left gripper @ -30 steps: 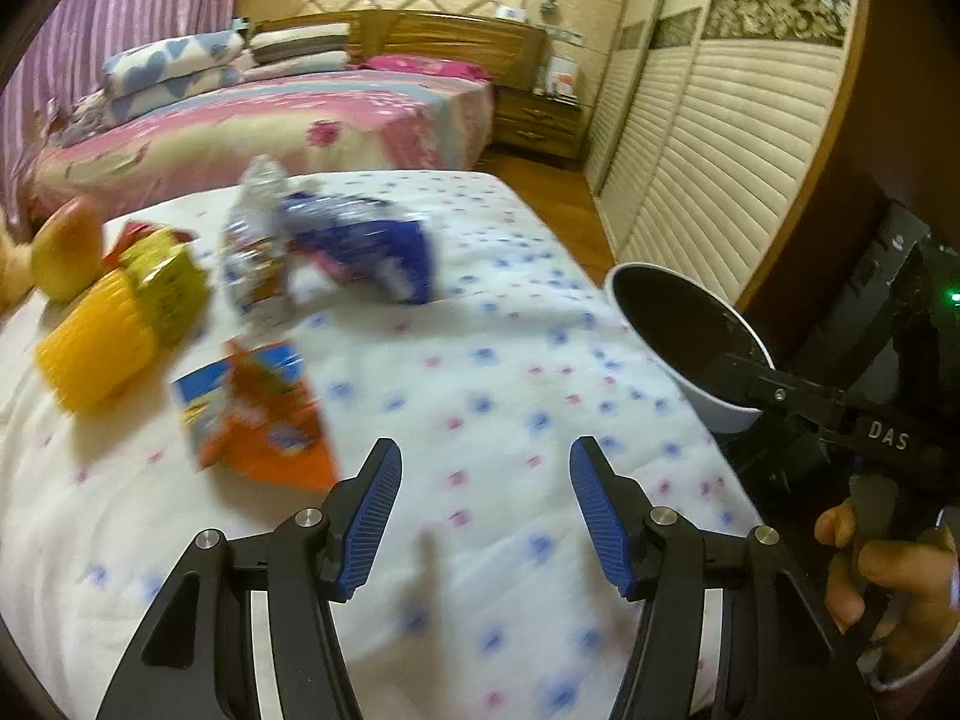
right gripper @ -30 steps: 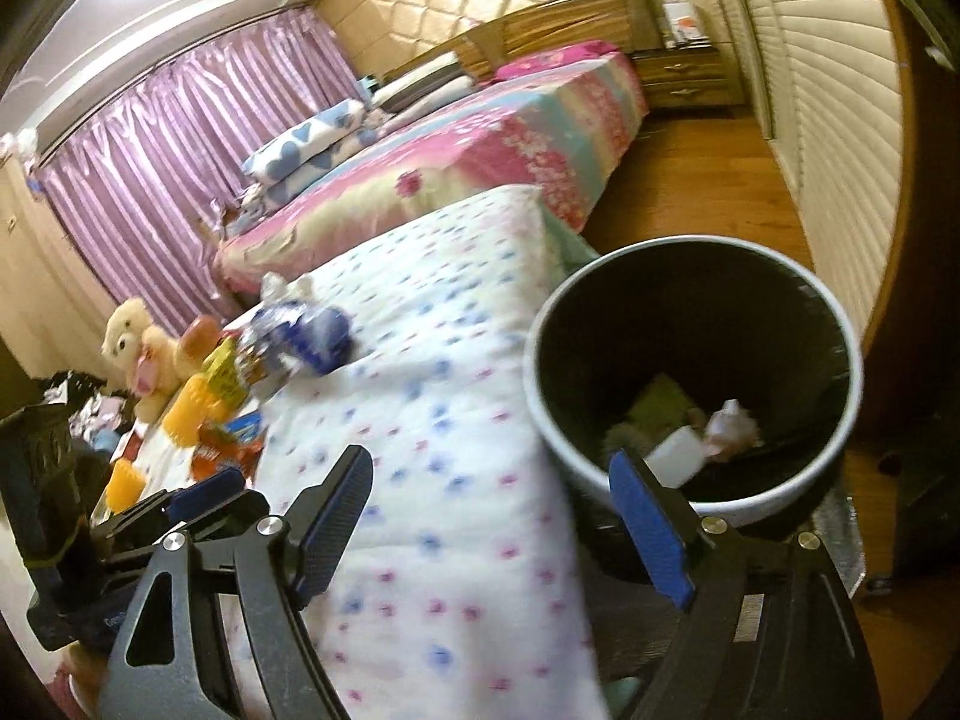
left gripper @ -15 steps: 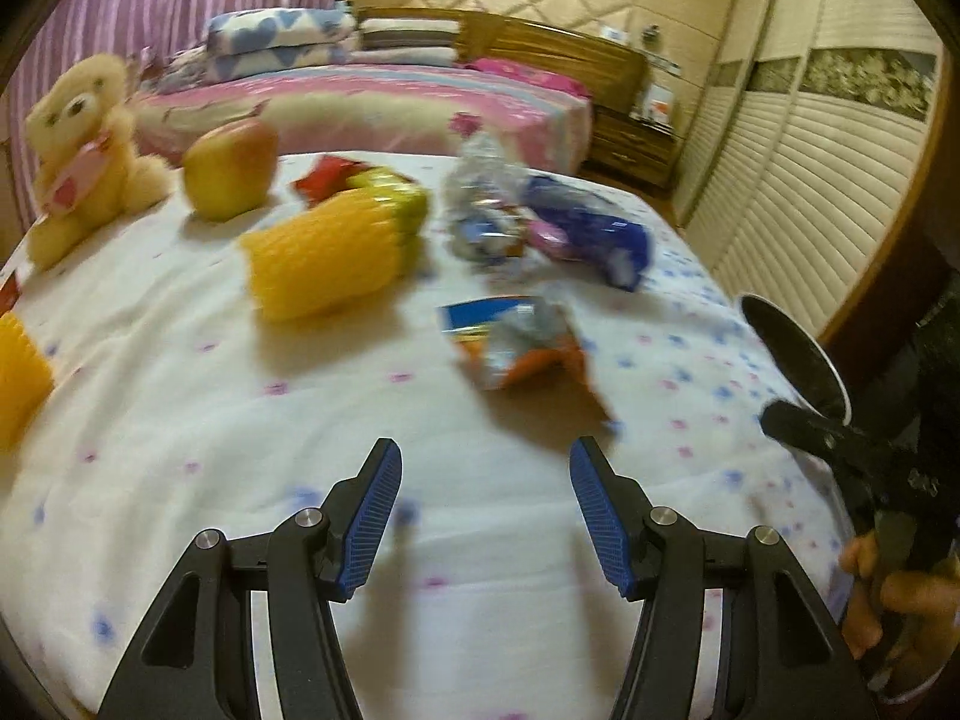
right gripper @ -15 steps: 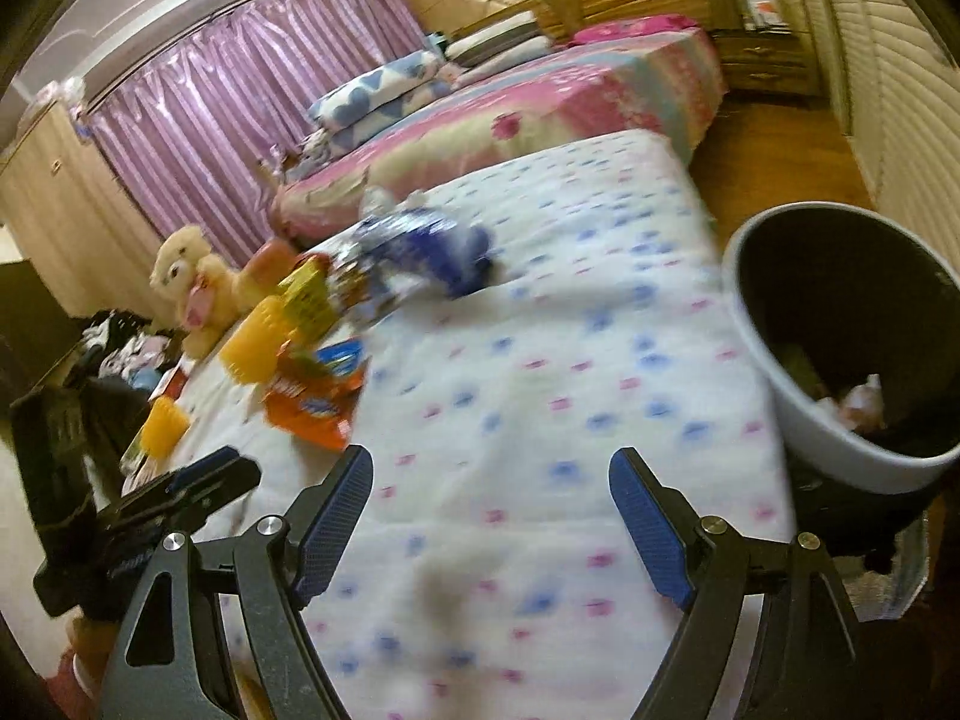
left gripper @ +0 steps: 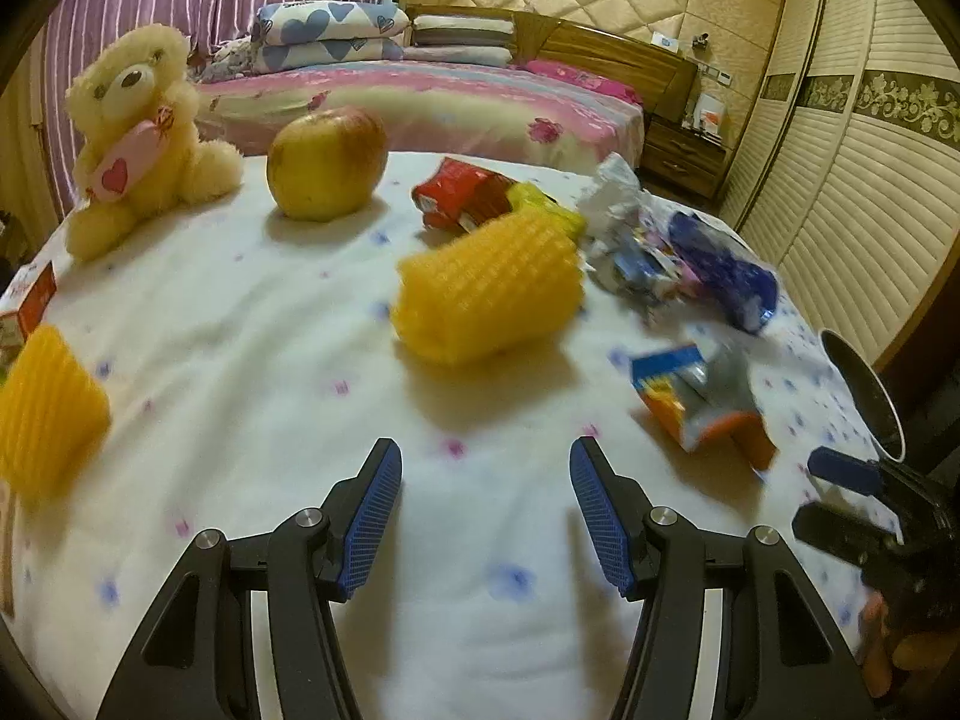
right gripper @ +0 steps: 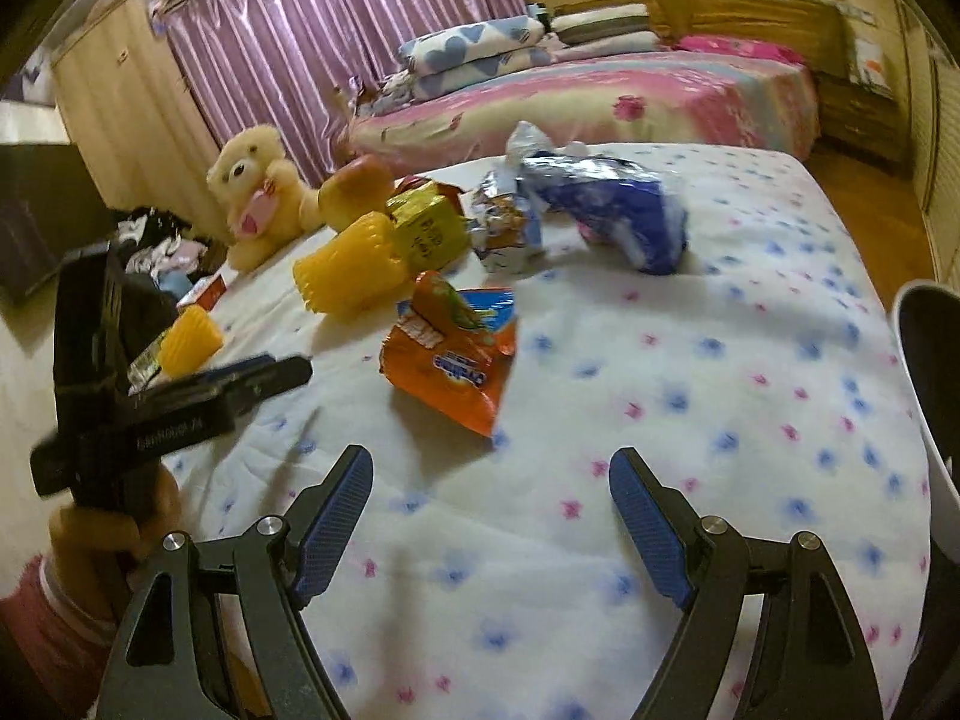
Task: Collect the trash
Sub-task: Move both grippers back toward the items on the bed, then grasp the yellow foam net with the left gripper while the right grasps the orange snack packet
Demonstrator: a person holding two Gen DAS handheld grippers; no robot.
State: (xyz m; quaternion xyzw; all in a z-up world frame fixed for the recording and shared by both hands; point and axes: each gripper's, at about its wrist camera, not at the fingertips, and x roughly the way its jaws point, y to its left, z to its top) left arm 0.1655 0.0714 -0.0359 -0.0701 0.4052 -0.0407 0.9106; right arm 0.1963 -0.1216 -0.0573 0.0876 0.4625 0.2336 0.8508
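Snack wrappers lie on the white dotted bedspread [left gripper: 252,360]: an orange and blue packet [left gripper: 699,405] [right gripper: 450,354], a blue bag [left gripper: 723,276] [right gripper: 612,210], a silver crumpled wrapper [left gripper: 621,240] [right gripper: 507,219], a red packet [left gripper: 462,195] and a yellow-green one [right gripper: 426,228]. The white trash bin [left gripper: 864,393] [right gripper: 927,372] stands at the bed's right edge. My left gripper [left gripper: 485,501] is open and empty, short of a yellow foam net [left gripper: 492,291]. My right gripper [right gripper: 489,510] is open and empty, just short of the orange packet.
An apple [left gripper: 327,162], a teddy bear [left gripper: 135,132] and a second yellow foam net [left gripper: 45,414] lie on the bedspread. A small box [left gripper: 30,300] sits at the left edge. A larger bed [left gripper: 420,102] stands behind. Wardrobe doors [left gripper: 858,180] line the right.
Both grippers have swung left, away from the bin and over the bedspread toward the wrappers. The bin has slid to the right edge of both views. Both jaws stayed open.
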